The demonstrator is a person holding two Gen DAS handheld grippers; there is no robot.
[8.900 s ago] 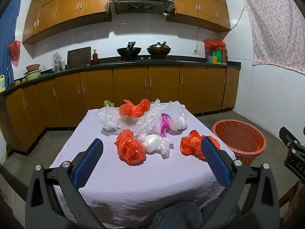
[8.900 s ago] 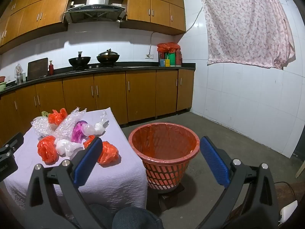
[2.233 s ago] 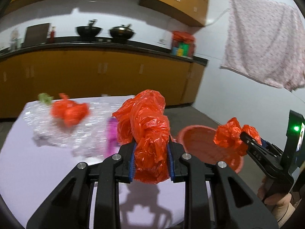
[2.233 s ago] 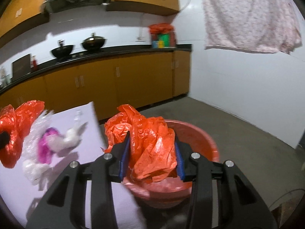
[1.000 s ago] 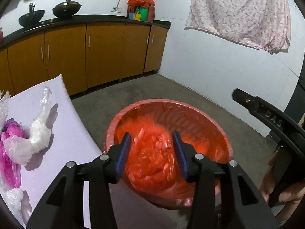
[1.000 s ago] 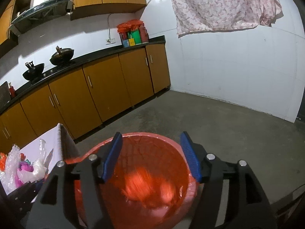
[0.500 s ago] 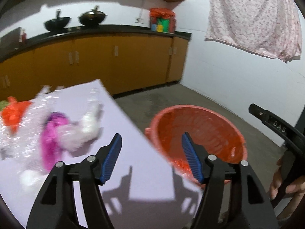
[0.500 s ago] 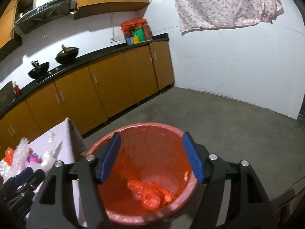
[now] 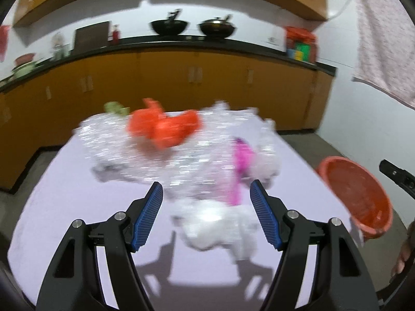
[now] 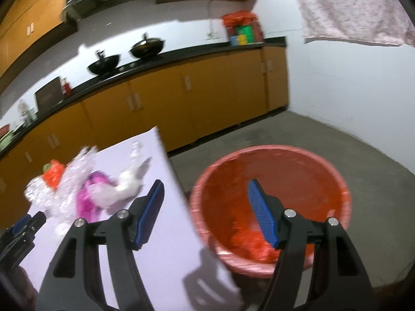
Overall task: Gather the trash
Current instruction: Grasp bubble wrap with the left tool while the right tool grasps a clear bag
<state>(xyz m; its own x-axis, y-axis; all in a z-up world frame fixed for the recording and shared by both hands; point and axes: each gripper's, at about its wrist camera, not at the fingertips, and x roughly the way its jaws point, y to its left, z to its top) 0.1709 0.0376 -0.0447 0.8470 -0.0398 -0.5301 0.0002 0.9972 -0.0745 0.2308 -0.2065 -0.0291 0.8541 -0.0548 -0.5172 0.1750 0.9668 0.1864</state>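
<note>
- Left claw point(image 9: 206, 215), jaws spread and just widened, grips nothing; the white bag point(image 9: 215, 229) lies directly ahead on the worktop point(image 9: 77, 207), nearer this hand.
- Right claw point(image 10: 205, 212), spread and empty, hangs over the bin point(image 10: 334, 181).
- Farther back: bubble wrap point(image 9: 145, 153), orange bag point(image 9: 163, 127).

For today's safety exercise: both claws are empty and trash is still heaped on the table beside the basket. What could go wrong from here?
1. The white bag touches the pink bag and the bubble wrap, so the left claw may drag neighbours along.
2. The orange basket stands below the table edge; a bag let go too soon could land on the floor.
3. Both views are blurred, so aim may suffer.
</note>
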